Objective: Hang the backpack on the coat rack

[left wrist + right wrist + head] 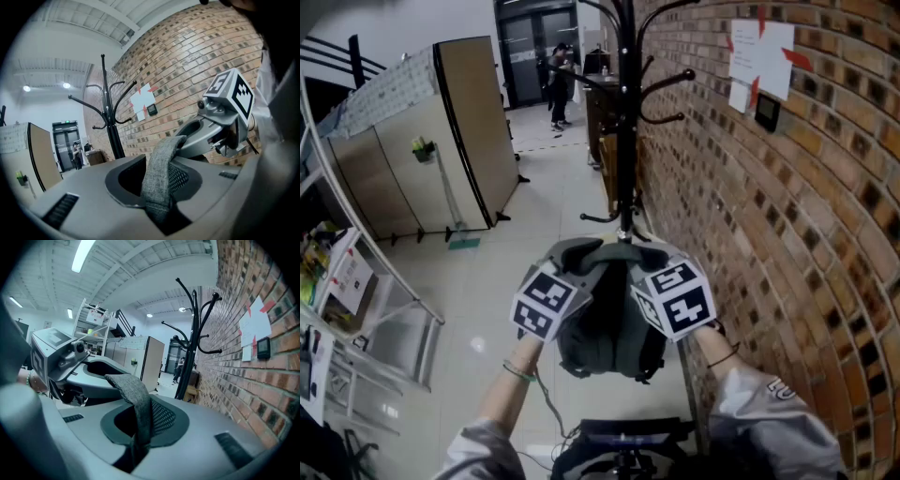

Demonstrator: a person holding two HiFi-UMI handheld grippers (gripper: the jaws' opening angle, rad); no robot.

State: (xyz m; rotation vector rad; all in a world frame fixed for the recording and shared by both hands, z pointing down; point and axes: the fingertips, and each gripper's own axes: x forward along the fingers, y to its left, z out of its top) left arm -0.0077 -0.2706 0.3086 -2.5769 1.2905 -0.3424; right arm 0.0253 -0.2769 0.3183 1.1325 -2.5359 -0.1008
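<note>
The backpack (605, 333) hung in the air between the two grippers, short of the rack (625, 122) that stood ahead beside the wall (769, 216). Both grippers were clamped on the same grey strap (159, 178), the right gripper (661, 261) nearly closed on it and the left gripper (567, 262) with its jaws standing wider around it. That wider hold looked the likelier one to let the strap slide once the bag's weight shifted during the lift, leaving the backpack dangling from one side or dropping to the floor. With the grippers so close together, the span of strap between them was short, so it could miss or glance off a hook (670, 84). A swinging bag might also knock the pole and rock the rack, and the right gripper could scrape the wall.
</note>
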